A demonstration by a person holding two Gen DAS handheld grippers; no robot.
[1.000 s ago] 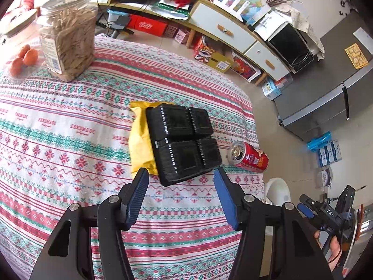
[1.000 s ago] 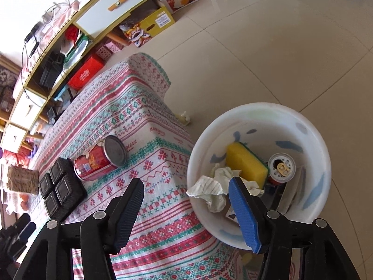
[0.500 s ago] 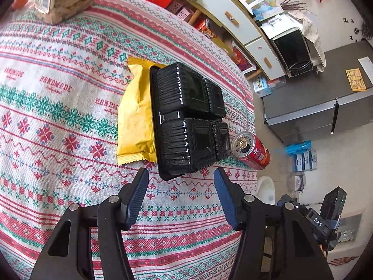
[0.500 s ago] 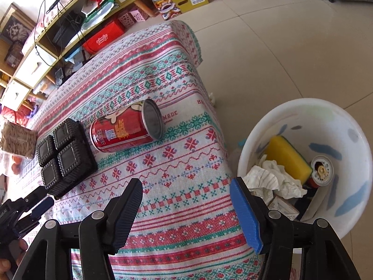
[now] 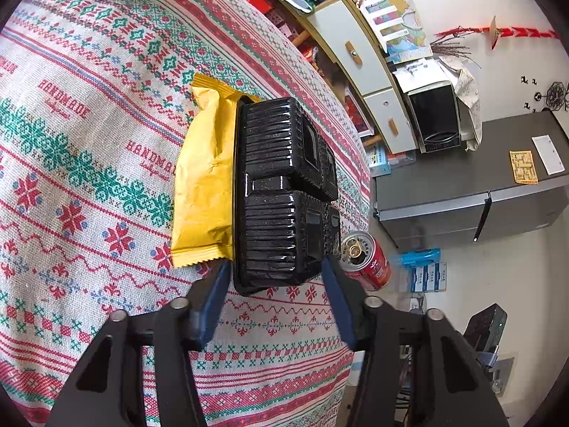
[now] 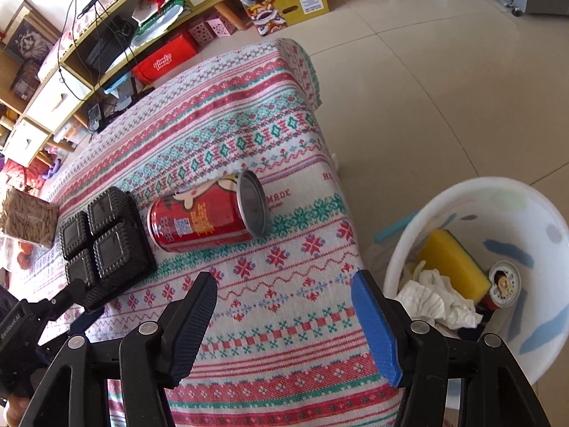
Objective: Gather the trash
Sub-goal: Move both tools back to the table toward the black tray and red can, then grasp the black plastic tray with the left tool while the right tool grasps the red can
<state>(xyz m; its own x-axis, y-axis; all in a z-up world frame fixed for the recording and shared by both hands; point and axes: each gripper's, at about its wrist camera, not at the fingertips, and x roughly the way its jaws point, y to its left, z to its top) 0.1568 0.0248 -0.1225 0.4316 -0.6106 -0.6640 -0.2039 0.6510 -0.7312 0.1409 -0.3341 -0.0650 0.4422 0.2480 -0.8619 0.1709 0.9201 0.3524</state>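
Closing left gripper (image 5: 272, 270) — straddling black tray (image 5: 284, 192), right gripper (image 6: 284, 286) wide, empty

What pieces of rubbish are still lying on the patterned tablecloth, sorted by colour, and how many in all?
Black: 1, the ridged plastic tray
Yellow: 1, the snack wrapper beside it, partly tucked under the tray's edge
Red: 1, the drink can lying on its side
Total: 3
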